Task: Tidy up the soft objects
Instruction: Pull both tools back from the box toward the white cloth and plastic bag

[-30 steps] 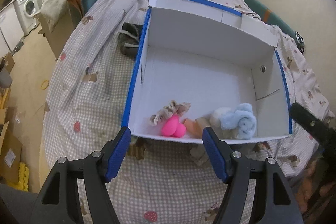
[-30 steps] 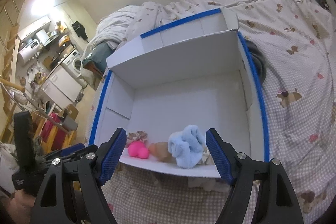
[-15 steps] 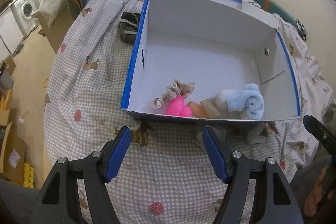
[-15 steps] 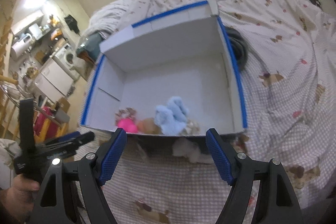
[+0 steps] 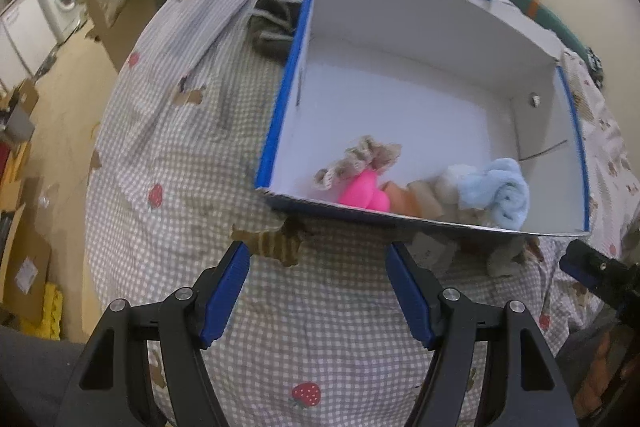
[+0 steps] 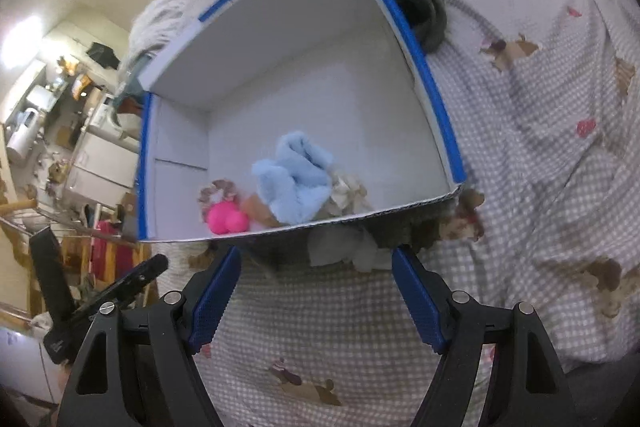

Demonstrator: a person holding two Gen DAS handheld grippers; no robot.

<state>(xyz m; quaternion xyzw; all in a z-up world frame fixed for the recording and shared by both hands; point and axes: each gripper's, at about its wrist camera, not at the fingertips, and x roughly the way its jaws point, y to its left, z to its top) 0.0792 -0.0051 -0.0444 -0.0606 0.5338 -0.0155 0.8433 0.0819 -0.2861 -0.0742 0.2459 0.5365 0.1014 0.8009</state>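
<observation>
Your left tool [image 5: 318, 269] hangs with its blue pads spread and nothing between them, over bare checked bedspread [image 5: 168, 163] short of the box. Your right tool [image 6: 316, 275] is spread just as wide and equally empty; a pale grey cloth [image 6: 344, 247] lies on the bed between its tips and the box wall.

The white cardboard box [image 5: 400, 27], its rims taped blue, sits on the bed and holds the soft things, all crowded against its near wall: a pink rounded toy [image 5: 362, 193], a frilly beige scrunchie [image 5: 360, 157] above it, a light blue fluffy cloth [image 5: 496, 189], a cream cloth [image 6: 348, 191] beside that, and a brownish piece [image 5: 400, 199] between pink and blue that you cannot identify.

That near wall cuts off the lower parts of the toys. More fabric, grey and brown, pokes out from under it, too blurred to name. A dark garment [image 5: 274, 27] lies against the box's far side wall. Beyond the bed's edge stands a washing machine [image 5: 60, 1].
</observation>
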